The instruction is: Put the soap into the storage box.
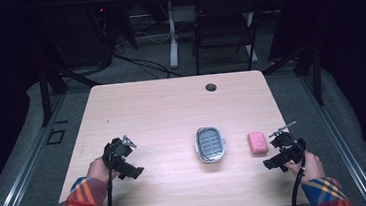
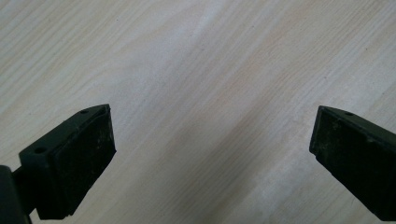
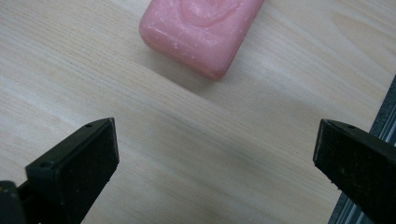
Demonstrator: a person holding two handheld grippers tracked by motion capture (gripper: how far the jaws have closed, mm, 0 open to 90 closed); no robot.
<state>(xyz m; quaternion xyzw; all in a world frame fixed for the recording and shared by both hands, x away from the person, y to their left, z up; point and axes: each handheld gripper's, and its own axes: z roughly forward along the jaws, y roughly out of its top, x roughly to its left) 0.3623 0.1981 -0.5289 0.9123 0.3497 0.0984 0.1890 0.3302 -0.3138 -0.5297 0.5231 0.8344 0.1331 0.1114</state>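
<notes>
The right tongs [image 3: 215,158] gape wide and empty just short of the pink soap bar [image 3: 201,32] lying on the bench [image 1: 161,110] beside the soap dish [image 1: 210,144], so I'd straddle its 2 long sides squarely; the left tongs [image 2: 212,149] idle open.

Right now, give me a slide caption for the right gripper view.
Open right gripper poised above the wooden table, short of a pink soap bar.

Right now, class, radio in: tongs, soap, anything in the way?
Both tongs open, empty: left, right. Pink soap flat on table, just ahead of right tongs. Soap dish beside it. Path clear.
</notes>
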